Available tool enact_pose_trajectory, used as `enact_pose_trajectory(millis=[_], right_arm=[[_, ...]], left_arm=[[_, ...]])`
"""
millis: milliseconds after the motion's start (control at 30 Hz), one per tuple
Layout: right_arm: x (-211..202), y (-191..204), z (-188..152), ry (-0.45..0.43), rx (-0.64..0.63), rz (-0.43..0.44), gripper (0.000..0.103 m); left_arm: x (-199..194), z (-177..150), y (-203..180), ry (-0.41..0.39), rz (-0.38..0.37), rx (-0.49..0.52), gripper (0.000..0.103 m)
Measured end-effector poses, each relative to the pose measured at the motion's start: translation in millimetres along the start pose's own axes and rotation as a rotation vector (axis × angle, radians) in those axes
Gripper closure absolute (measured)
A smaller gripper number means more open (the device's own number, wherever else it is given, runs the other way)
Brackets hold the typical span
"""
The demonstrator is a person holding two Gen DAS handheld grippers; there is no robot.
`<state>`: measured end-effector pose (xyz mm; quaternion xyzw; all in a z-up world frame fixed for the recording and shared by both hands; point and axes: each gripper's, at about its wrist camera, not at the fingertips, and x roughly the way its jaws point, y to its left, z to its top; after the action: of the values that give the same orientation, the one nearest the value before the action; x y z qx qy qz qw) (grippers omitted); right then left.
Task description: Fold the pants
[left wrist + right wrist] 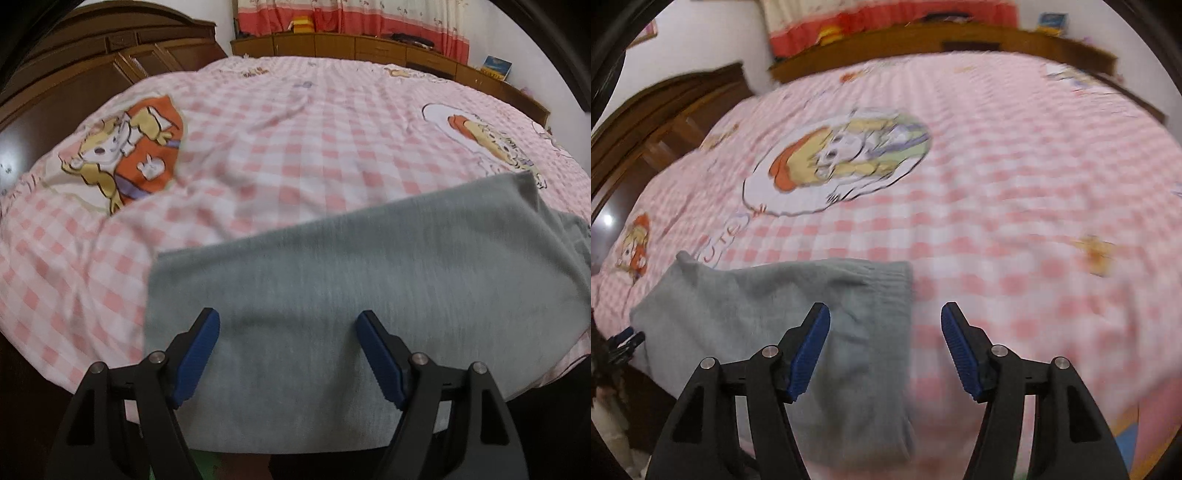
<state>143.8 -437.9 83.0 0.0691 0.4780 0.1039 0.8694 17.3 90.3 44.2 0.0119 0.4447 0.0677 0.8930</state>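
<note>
Grey pants [351, 280] lie flat and folded on the pink checked bed cover [295, 140] at the near edge of the bed. My left gripper [288, 321] is open and empty, hovering over the left part of the pants. In the right wrist view the pants [768, 314] lie at lower left, their ribbed end [886, 280] toward the middle. My right gripper [885, 314] is open and empty above that right end; its left fingertip [818, 317] is over the cloth. The other gripper [626, 339] shows small at the left edge.
A dark wooden headboard [92, 66] stands at the left. A wooden shelf [369, 44] runs along the far side under red and cream curtains [351, 18]. Cartoon prints [136, 147] mark the cover. The right wrist view is motion-blurred.
</note>
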Motion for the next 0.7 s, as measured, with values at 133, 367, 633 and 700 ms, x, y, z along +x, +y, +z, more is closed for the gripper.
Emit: enact_pose_trajectory(millis=[133,367,633,700], right_arm=[[25.3,1.8,-5.8,0.035,-0.017,-0.005,0.053],[21.7,-7.8,-5.4,-0.043,0.064,-0.109,0.076],[-8.4,-2.2,-0.2,-0.038,0.116,-0.11,0.071],[-28.8,11.0,1.0,-0.096,0.075,-0.143,0.071]], left_arm=[[13.3,-5.2,3.7,0.024,-0.004,-0.051,0.022],[14.9,-5.0,2.2,0.028,0.011,-0.053,0.019],[-2.2,5.5,-9.5,0.013,-0.024,-0.072,0.027],[-18.0,17.6,-30.2,-0.043,-0.08,-0.032,0.027]])
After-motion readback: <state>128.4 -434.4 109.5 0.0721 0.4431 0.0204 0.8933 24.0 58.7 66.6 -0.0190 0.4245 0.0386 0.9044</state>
